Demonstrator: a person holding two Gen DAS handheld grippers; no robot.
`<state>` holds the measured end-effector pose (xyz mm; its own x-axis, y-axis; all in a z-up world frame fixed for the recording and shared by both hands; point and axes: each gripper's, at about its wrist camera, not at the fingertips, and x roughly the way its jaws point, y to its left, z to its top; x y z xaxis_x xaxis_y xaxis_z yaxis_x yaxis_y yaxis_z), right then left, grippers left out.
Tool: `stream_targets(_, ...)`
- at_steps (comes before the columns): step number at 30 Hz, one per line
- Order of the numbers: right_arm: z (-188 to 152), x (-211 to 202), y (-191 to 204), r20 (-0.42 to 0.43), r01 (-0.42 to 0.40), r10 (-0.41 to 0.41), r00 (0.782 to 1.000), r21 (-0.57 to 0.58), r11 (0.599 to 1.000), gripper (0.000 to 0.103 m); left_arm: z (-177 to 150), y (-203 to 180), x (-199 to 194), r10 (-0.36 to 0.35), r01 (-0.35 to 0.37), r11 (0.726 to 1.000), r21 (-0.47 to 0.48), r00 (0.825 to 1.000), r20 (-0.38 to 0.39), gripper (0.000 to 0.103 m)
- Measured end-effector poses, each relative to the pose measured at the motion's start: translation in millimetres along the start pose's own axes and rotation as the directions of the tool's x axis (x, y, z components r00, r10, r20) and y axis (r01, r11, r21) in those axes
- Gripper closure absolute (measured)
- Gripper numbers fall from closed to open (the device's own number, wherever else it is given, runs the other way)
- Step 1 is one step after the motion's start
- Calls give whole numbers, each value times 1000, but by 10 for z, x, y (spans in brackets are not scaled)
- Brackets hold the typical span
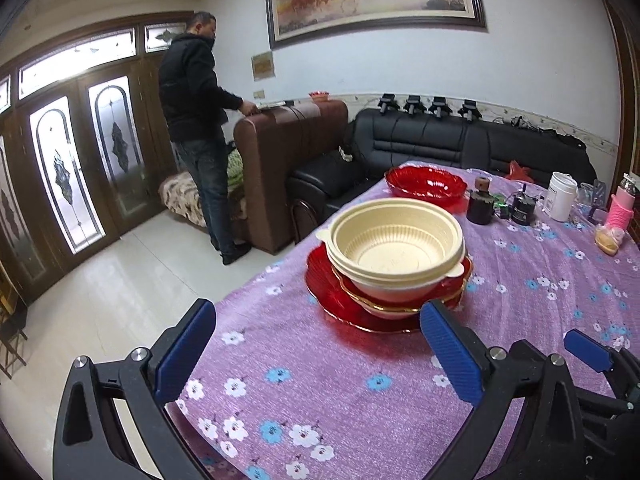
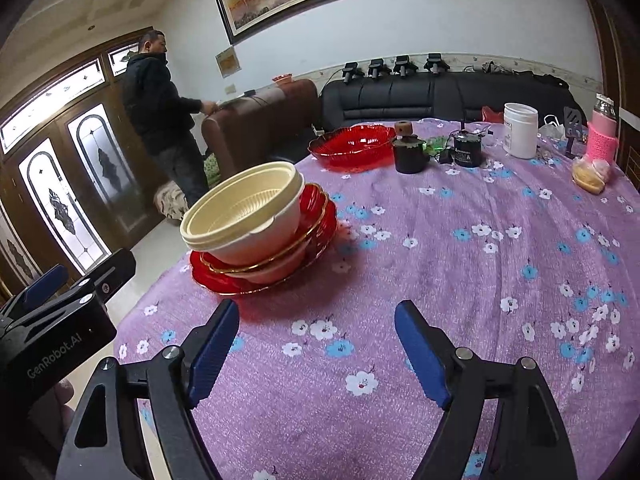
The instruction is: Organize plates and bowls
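A stack stands on the purple flowered tablecloth (image 1: 320, 392): cream bowls (image 1: 394, 240) nested on gold-rimmed red plates (image 1: 336, 300). The stack also shows in the right wrist view, bowls (image 2: 244, 216) on plates (image 2: 320, 216). A separate red glass bowl (image 1: 426, 185) sits farther back, also in the right wrist view (image 2: 354, 146). My left gripper (image 1: 318, 356) is open and empty, just short of the stack. My right gripper (image 2: 318, 354) is open and empty, to the right of the stack and short of it. The left gripper's body (image 2: 60, 320) shows at the right view's left edge.
At the table's far side stand a dark cup (image 2: 408, 154), a black jar (image 2: 466, 152), a white tub (image 2: 520, 130), a pink bottle (image 2: 602, 136) and a bun (image 2: 590, 178). The table edge drops to the floor on the left. A man (image 1: 196, 132) stands by sofas.
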<state>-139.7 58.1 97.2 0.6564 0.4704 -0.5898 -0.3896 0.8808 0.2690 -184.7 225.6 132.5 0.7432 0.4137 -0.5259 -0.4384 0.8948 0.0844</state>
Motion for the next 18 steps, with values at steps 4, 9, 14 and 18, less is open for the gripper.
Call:
stream_targets(4,-25,13,2,-7,2,-2,1000,0,1000,19,-32,25,73,-23,23,1000,-15,999,-37,1)
stream_targets(9,-40,44,40,-16,5,-5,1000,-10,1000,19,-50,36,128,-35,34,999,-22,998,-60,1)
stream_targets(14,-57,75,78,-26,6,-7,1000,-19,1000,19,-55,45,167,-38,36,999,-24,997,-69,1)
stream_targets(18,-64,109,96,-36,9,-9,999,-21,1000,19,-67,63,208,-43,41,999,-31,996,-79,1)
